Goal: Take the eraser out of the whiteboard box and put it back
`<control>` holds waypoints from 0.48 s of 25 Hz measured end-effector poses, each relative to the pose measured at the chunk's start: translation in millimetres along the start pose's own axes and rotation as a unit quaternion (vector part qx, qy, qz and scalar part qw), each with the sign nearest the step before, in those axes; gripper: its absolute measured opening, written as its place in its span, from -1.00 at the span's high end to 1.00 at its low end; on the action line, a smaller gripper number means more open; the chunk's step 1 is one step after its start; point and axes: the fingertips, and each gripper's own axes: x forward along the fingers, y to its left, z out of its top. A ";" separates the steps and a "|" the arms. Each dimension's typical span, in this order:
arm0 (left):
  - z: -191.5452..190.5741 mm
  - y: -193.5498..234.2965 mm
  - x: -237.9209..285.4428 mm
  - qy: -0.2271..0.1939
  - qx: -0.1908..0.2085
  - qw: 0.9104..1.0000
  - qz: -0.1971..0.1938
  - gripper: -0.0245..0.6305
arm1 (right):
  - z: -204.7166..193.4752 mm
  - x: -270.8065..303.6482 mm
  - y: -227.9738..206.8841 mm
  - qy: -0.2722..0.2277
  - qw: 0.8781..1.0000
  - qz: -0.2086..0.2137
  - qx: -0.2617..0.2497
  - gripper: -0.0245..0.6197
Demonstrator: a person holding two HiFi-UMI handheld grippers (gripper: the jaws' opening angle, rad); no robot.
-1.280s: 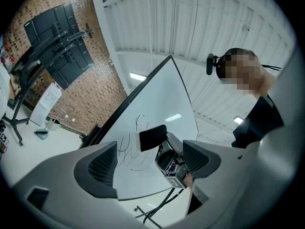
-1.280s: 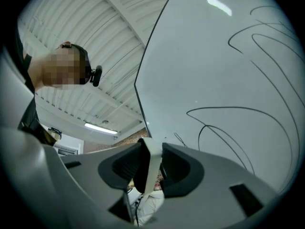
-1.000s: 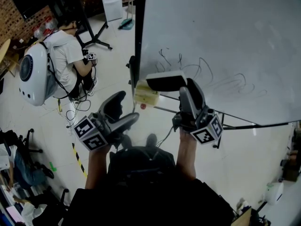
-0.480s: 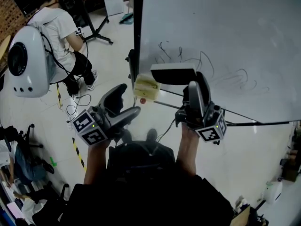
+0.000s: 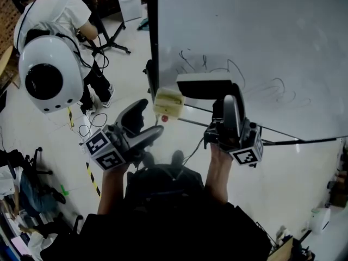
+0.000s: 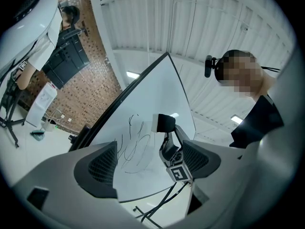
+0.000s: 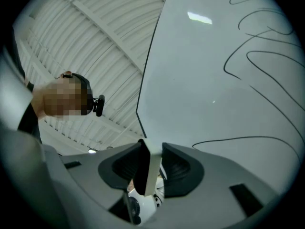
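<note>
The right gripper (image 5: 224, 98) pinches the eraser (image 5: 204, 87) between its jaws, close to the whiteboard (image 5: 261, 31) (by the scribbles (image 5: 235, 69)); the left gripper (image 5: 150, 117) gapes empty below it.

- White domed backpack (image 5: 48, 72): being worn by a bystander (image 5: 57, 12) in a white shirt.
- Whiteboard (image 5: 261, 31): being crossed by black scribbles (image 5: 231, 72).
- Yellow-black tape (image 5: 92, 179): being shown stuck on pale floor (image 5: 32, 129).
</note>
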 end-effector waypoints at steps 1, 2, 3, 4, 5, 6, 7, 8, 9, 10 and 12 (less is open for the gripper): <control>0.2 -0.6 0.5 0.000 0.000 1.000 -0.001 -0.39 | 2.4 1.0 1.5 -0.004 1.000 0.002 -0.001 0.44; 0.5 -1.3 1.0 0.000 0.001 1.000 -0.002 -0.39 | 4.4 1.3 2.6 -0.007 1.000 0.004 0.001 0.44; 1.0 -2.0 1.5 0.000 0.001 1.000 -0.003 -0.39 | 6.0 1.3 3.5 -0.010 1.000 0.006 0.003 0.44; 1.6 -2.8 1.9 -0.001 0.001 1.000 -0.003 -0.39 | 7.5 1.2 4.3 -0.013 1.000 0.008 0.005 0.44; 2.3 -3.6 2.2 -0.002 0.001 1.000 -0.004 -0.39 | 8.9 1.1 4.8 -0.015 1.000 0.009 0.007 0.44; 3.0 -4.2 2.3 -0.004 0.000 1.000 -0.005 -0.39 | 10.2 1.0 5.2 -0.017 1.000 0.010 0.008 0.44; 3.6 -4.6 2.3 -0.006 0.000 1.000 -0.005 -0.39 | 11.5 0.9 5.4 -0.020 1.000 0.011 0.010 0.44; 4.0 -4.9 2.3 -0.007 0.000 1.000 -0.006 -0.39 | 12.7 0.7 5.6 -0.022 1.000 0.011 0.010 0.44; 4.4 -5.1 2.3 -0.008 0.000 1.000 -0.006 -0.39 | 13.9 0.6 5.8 -0.024 1.000 0.012 0.011 0.44; 4.9 -5.4 2.1 -0.010 0.000 1.000 -0.007 -0.39 | 15.2 0.5 6.2 -0.026 0.999 0.013 0.013 0.44; 5.8 -5.9 1.5 -0.012 0.000 1.000 -0.007 -0.39 | 17.8 -0.2 7.0 -0.032 0.999 0.016 0.016 0.44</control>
